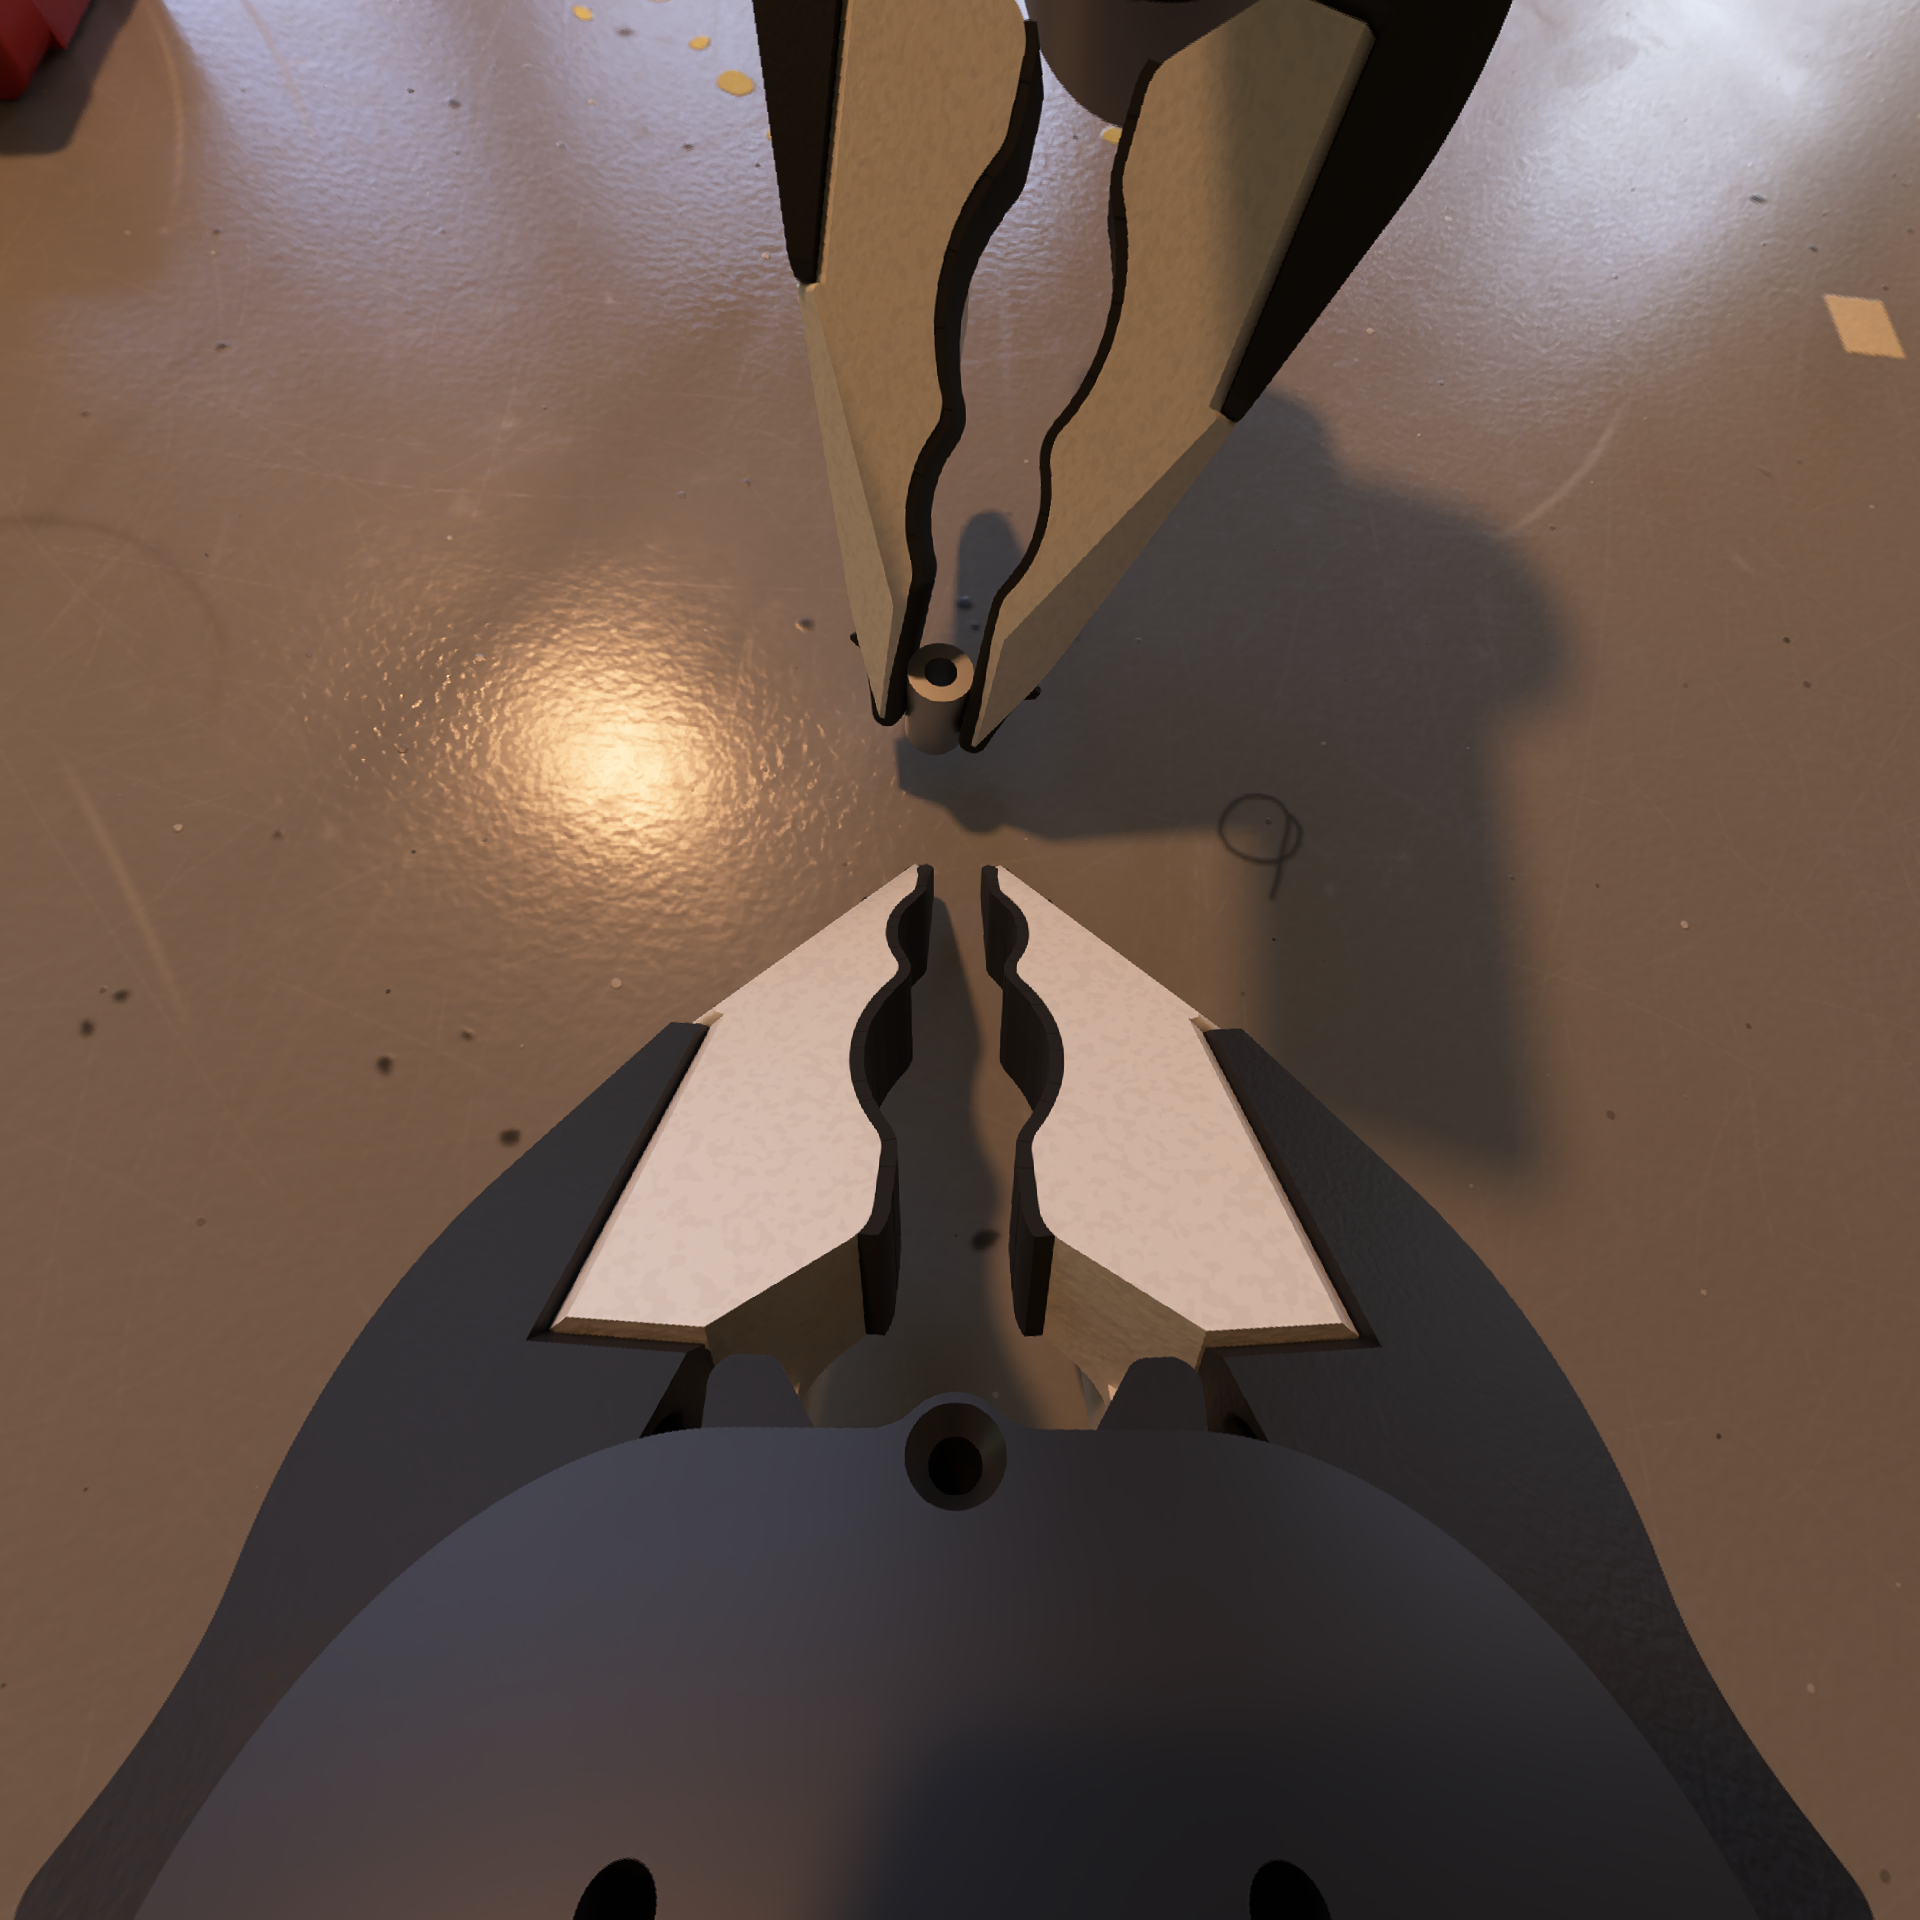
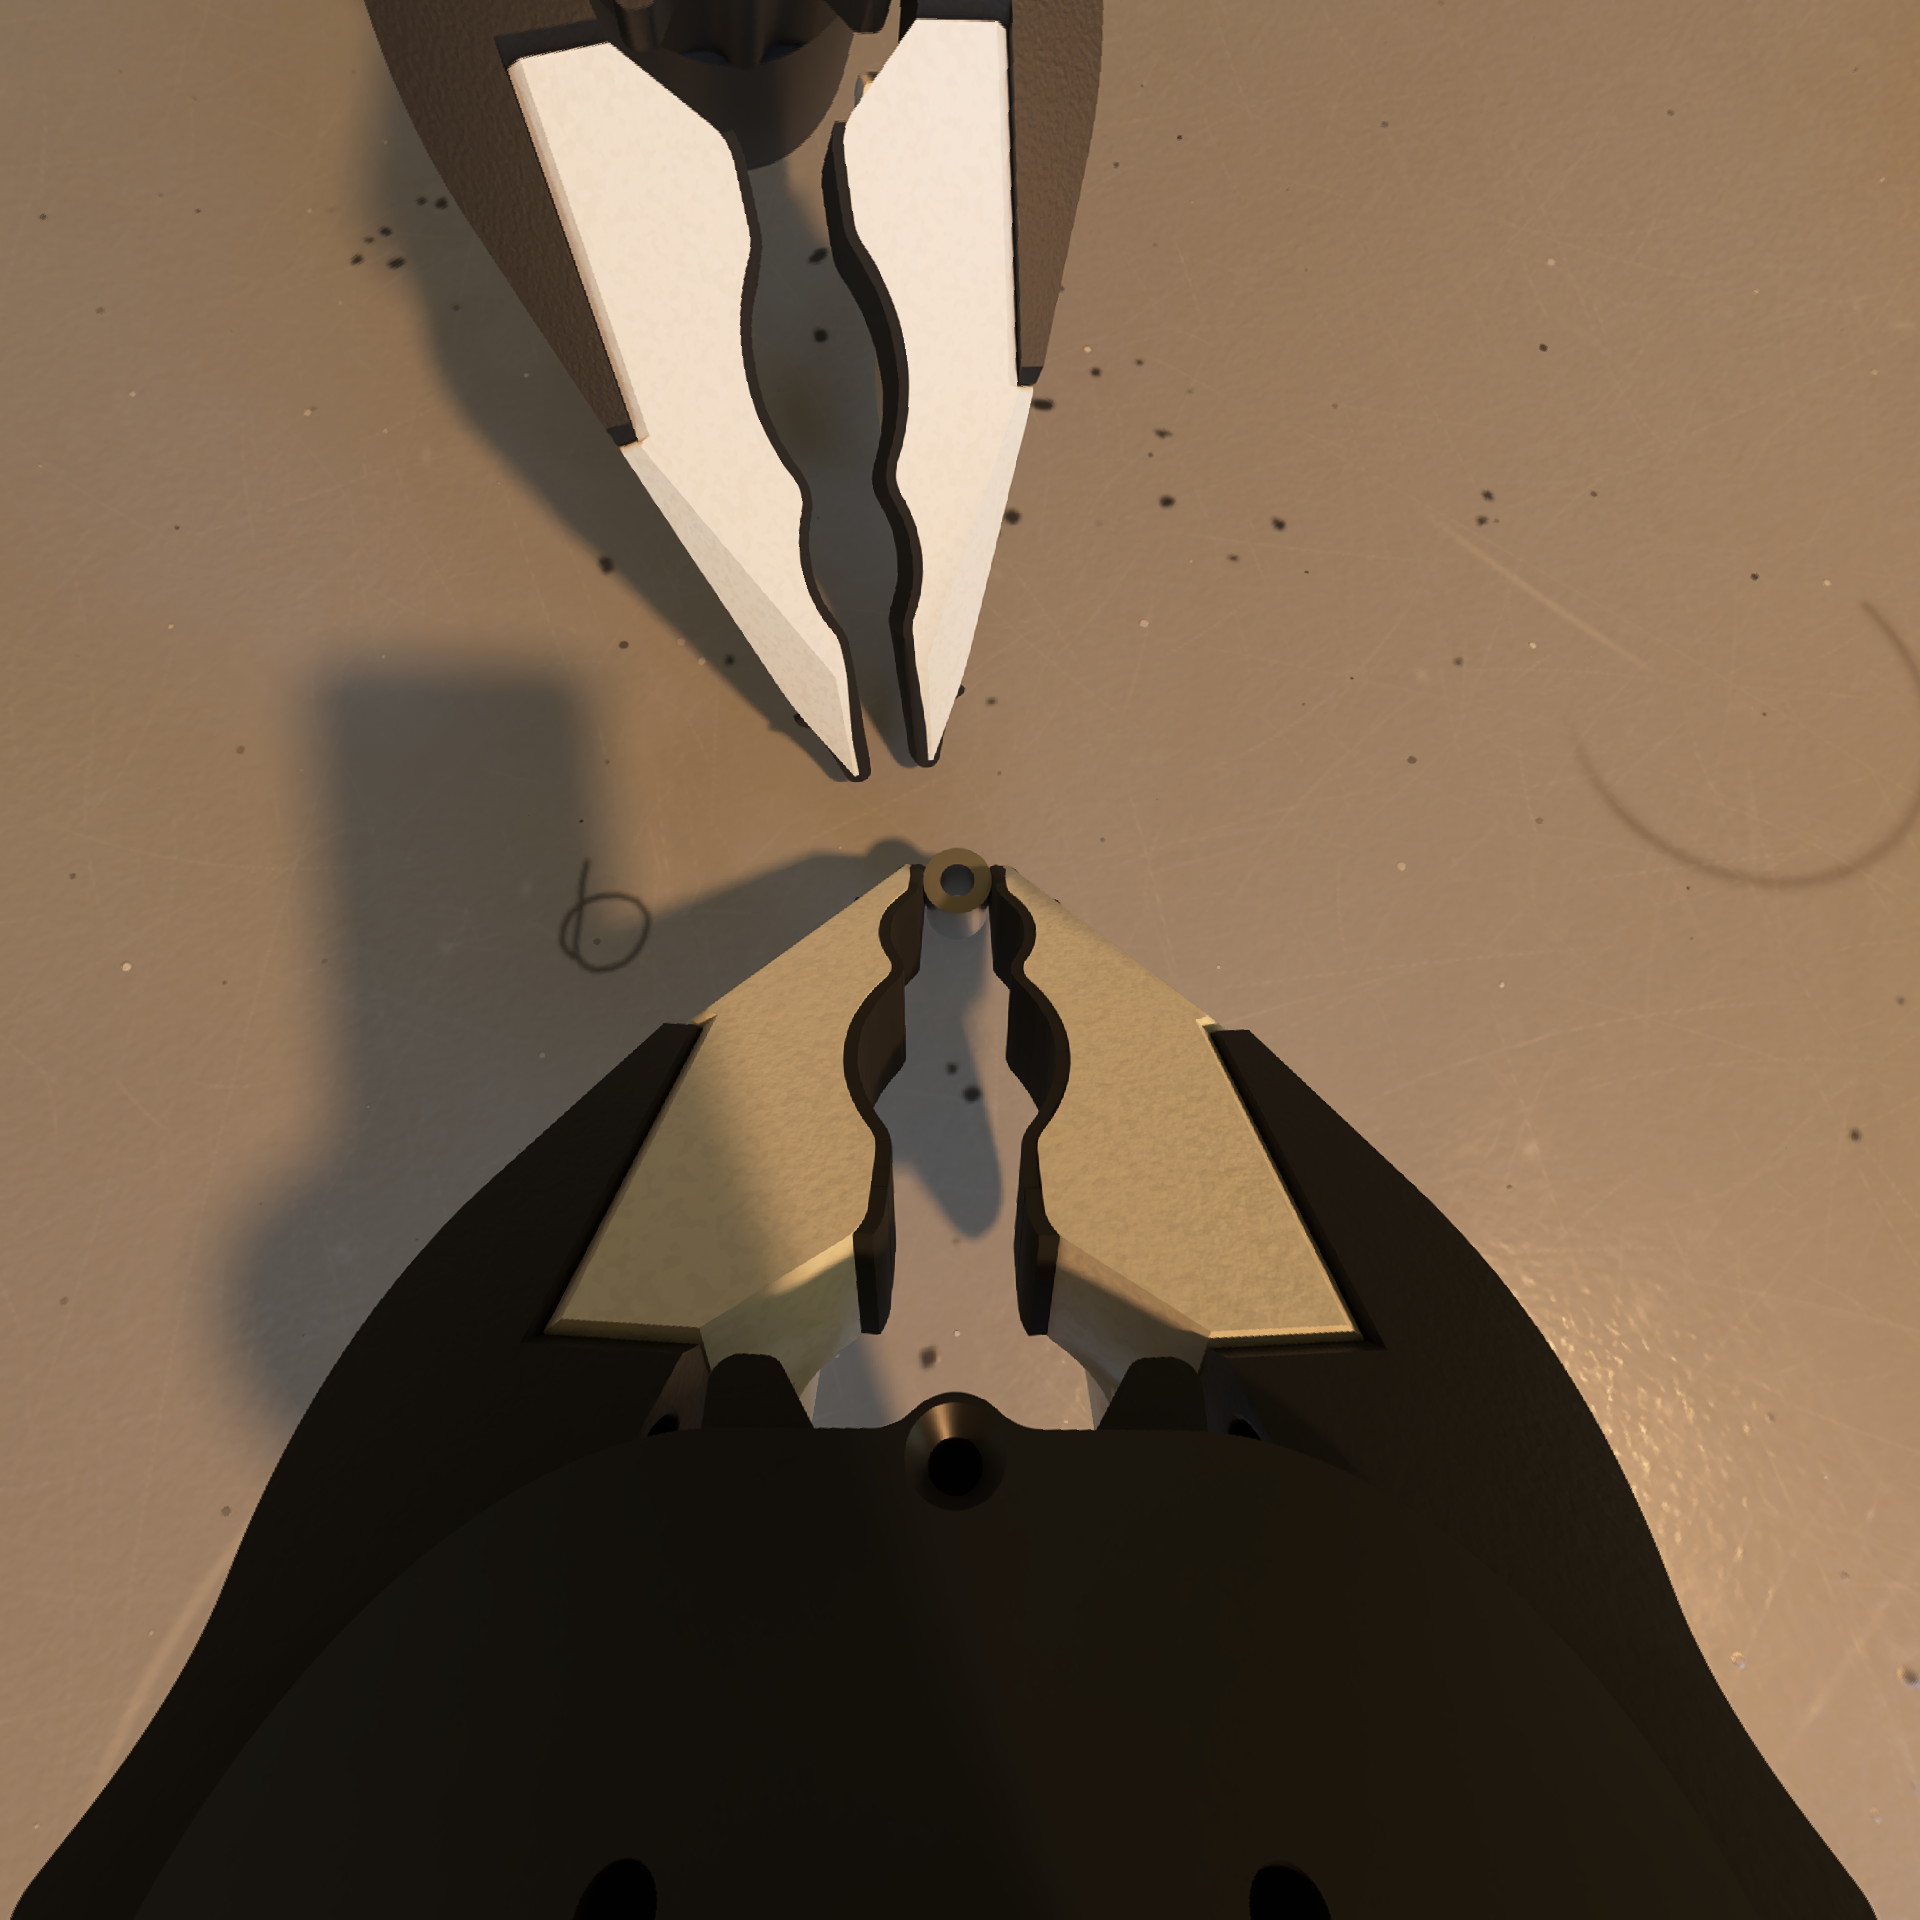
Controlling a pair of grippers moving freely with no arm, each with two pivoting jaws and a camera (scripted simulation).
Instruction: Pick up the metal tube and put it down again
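Surface: scuffed, speckled brown floor [image 1: 312,623] | Item: short grey metal tube [image 1: 938,694], standing upright | I am pinching it between right gripper [image 2: 956,883] tips | Left gripper [image 1: 956,873] idling nearby, narrowly parted, empty | Advice: I am favouring a slow, vertical lift.

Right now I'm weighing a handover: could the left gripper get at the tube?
Probably not cleanly. The right gripper is shut on the upright tube, its fingers covering both sides. The left gripper sits just short, nearly closed; only the tube's top is free.
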